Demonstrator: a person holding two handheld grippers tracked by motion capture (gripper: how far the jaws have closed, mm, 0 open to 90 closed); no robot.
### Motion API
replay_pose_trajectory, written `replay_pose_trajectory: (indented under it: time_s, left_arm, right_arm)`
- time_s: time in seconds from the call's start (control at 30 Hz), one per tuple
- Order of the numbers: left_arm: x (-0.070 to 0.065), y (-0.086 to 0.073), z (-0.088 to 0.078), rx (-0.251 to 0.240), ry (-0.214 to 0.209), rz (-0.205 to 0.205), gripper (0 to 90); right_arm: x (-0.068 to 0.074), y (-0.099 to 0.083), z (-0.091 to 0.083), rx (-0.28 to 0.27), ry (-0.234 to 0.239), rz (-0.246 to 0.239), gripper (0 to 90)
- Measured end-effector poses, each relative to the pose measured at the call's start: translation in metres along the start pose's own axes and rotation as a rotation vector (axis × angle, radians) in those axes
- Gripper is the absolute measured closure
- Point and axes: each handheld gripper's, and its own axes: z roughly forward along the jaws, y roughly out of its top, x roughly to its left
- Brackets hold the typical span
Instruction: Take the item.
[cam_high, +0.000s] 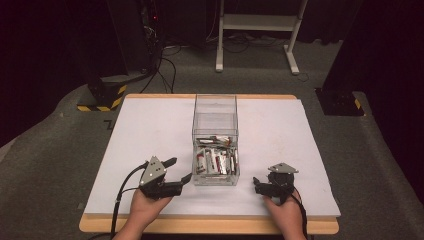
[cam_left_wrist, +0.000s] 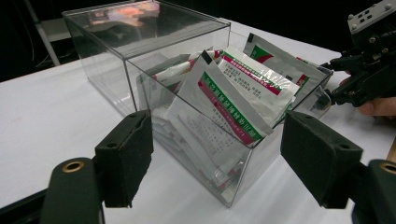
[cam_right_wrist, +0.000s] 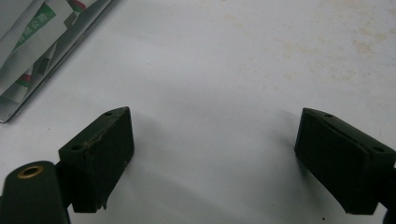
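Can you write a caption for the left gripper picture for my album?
Open left gripper faces a clear box stuffed with packets.

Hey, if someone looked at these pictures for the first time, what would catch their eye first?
Most likely the clear plastic box in the middle of the white table, with red, green and white sachets packed into its near compartment. Next, the two hand-held tools flanking it: the left gripper and the right gripper, both with jaws spread wide and holding nothing.
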Motion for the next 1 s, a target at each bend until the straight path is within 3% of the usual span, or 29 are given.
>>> replay_pose_trajectory:
  time_s: [0.47,1.0]
  left_arm:
    - [-0.010,0.002,0.020,-0.002,-0.008,-0.033,28.8]
    - [-0.011,0.004,0.036,0.011,0.034,-0.011,37.1]
  right_arm:
    - [0.000,0.000,0.000,0.000,0.000,0.000,11.6]
    - [0.000,0.000,0.000,0.000,0.001,0.000,11.6]
